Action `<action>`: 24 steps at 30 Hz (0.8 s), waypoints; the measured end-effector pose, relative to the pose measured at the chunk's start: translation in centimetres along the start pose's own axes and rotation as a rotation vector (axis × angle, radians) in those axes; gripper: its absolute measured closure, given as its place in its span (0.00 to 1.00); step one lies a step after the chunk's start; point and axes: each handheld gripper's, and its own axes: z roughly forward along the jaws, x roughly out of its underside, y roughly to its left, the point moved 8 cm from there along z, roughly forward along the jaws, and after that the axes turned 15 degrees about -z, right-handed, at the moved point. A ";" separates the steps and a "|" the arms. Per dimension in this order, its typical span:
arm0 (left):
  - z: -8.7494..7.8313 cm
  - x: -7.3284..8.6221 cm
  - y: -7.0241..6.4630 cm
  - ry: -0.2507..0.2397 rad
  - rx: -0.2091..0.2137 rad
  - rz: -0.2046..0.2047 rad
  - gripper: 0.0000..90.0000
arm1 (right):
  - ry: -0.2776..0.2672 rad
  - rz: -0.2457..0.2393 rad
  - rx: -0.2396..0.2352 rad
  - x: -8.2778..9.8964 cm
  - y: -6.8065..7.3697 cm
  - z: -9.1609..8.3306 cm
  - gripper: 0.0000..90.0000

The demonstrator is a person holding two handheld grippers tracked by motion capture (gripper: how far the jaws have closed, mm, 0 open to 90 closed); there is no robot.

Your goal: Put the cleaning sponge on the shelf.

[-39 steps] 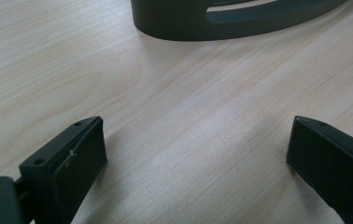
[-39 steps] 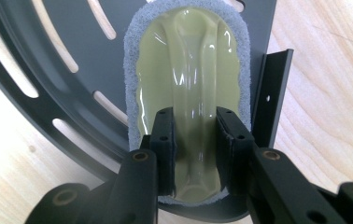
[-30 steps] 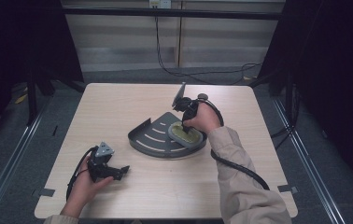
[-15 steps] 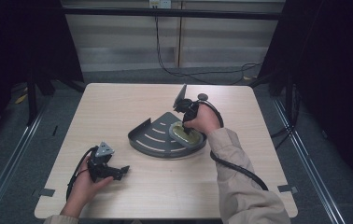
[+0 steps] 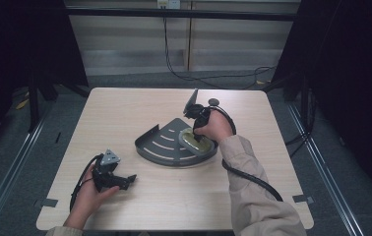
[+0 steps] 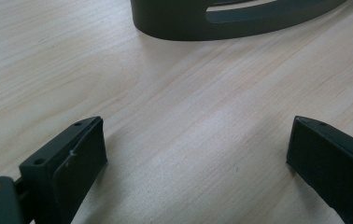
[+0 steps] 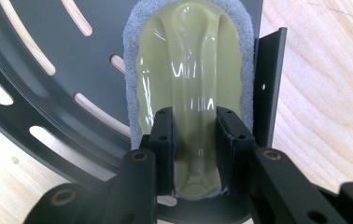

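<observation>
the right gripper [image 7: 194,135] is clenched on a scrubbing pad [image 7: 191,70], its two black jaws pinching the raised central ridge of the pad's glossy yellow-green grip from either side. the pad has a grey fibrous layer showing as a fringe around the grip, and it lies flat on a dark grey slotted corner shelf [image 7: 48,93], close against the shelf's upright straight wall. in the high view the right gripper [image 5: 197,129] points down at the pad [image 5: 194,141], which sits on the right part of the shelf [image 5: 162,147], near the corner where the two straight walls meet. the shelf is quarter-round, with curved slots cut through its floor, and it rests near the middle of the light wooden table [image 5: 125,108], its curved rim toward the person's left side. the person's right hand [image 5: 217,125] wraps the gripper body, and a thick black cable [image 5: 245,176] trails back along the beige sleeve

the left gripper [image 5: 125,181] lies low on the table near its front left corner, held in the left hand [image 5: 91,189], well apart from the shelf. in the left gripper view its jaws stand wide and released, with only bare table [image 6: 188,116] between them, and the curved rim of the shelf [image 6: 221,21] shows farther off
</observation>
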 end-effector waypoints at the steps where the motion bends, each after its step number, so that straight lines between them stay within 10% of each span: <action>1: 0.0 0.0 0.0 0.001 0.000 0.002 0.05 | -0.001 0.000 0.000 0.0 0.0 0.0 0.78; 24: 0.0 0.0 0.0 0.002 0.000 0.002 0.05 | 0.007 0.008 0.000 0.4 0.0 0.4 0.74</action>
